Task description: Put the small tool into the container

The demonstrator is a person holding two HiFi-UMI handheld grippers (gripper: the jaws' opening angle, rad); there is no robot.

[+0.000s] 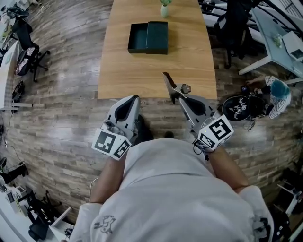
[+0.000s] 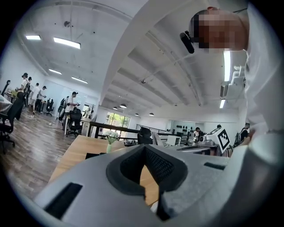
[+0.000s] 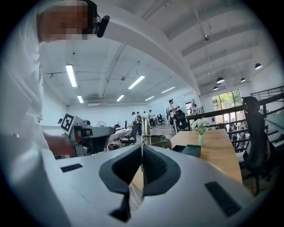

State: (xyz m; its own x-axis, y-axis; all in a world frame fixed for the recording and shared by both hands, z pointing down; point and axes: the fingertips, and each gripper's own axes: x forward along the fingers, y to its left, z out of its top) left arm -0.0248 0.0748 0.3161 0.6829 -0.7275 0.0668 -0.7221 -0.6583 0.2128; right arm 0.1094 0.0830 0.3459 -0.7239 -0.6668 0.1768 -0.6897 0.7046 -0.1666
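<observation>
The container is a dark green box (image 1: pixel 138 39) lying open on the wooden table (image 1: pixel 156 71) at the far middle, with its lid (image 1: pixel 157 37) beside it. My right gripper (image 1: pixel 179 97) hovers over the table's near edge. It is shut on the small tool (image 1: pixel 171 85), a thin metal piece with a brownish end that sticks out ahead of the jaws. In the right gripper view the tool (image 3: pixel 145 128) stands upright between the pressed pads, and the box (image 3: pixel 191 150) lies ahead to the right. My left gripper (image 1: pixel 135 98) is shut and empty at the table's near edge.
A small vase of flowers (image 1: pixel 164 8) stands behind the box. Right of the table are an office chair (image 1: pixel 234 23), a white desk (image 1: pixel 279 42) and a dark round bag (image 1: pixel 240 108) on the floor. Another chair (image 1: pixel 26 52) stands at the left. Several people stand far off.
</observation>
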